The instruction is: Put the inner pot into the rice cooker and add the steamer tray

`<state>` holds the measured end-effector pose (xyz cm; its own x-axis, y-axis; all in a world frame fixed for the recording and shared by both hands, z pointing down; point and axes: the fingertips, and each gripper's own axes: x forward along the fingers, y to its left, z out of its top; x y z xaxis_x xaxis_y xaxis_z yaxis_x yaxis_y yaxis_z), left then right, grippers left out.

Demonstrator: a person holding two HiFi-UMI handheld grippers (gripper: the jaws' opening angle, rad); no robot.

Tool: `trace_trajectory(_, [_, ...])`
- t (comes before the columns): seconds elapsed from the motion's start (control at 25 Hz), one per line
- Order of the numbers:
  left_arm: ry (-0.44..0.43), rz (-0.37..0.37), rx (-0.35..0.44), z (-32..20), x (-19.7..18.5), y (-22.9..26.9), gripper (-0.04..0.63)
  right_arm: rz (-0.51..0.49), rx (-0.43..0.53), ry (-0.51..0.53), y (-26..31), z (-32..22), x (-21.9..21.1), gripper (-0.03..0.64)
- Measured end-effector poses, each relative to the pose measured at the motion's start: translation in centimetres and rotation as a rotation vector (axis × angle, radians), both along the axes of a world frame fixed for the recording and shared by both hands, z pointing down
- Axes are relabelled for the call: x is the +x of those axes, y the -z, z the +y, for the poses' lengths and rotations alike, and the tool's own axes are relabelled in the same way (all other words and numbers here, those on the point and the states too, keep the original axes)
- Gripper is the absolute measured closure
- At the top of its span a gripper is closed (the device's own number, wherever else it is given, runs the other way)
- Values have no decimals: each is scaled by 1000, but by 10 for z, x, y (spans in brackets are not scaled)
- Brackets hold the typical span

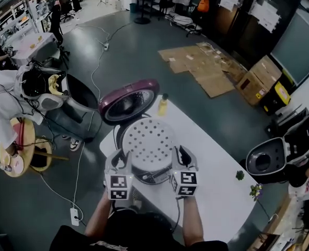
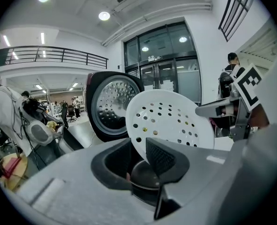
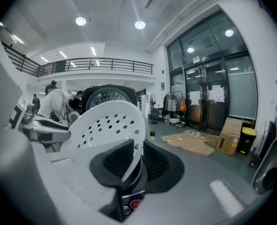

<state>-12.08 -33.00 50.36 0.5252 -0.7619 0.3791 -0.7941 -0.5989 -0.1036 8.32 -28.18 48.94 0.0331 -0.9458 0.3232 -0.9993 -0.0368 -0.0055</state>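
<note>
White plastic steamer tray, just the one, and I've got both sides of it. My left gripper pinches its left rim and my right gripper the right rim, jaws closed down onto the thin edge. It sits right over the single rice cooker on the white table, maroon lid up. One yellow bottle stands behind. The tray hides the cooker's inside, so I can't see in.

Yellow bottle, flattened cardboard, perhaps power strip
</note>
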Motion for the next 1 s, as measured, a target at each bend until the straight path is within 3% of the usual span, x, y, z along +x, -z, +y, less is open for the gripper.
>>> trace_trajectory(0.6, [12, -102, -259, -20, -6, -68, 476, -3, -314, 66, -70, -46, -2, 550])
trace_trajectory(1.0, [5, -177, -379, -25, -5, -89, 472, 9, -463, 90, -97, -58, -3, 549])
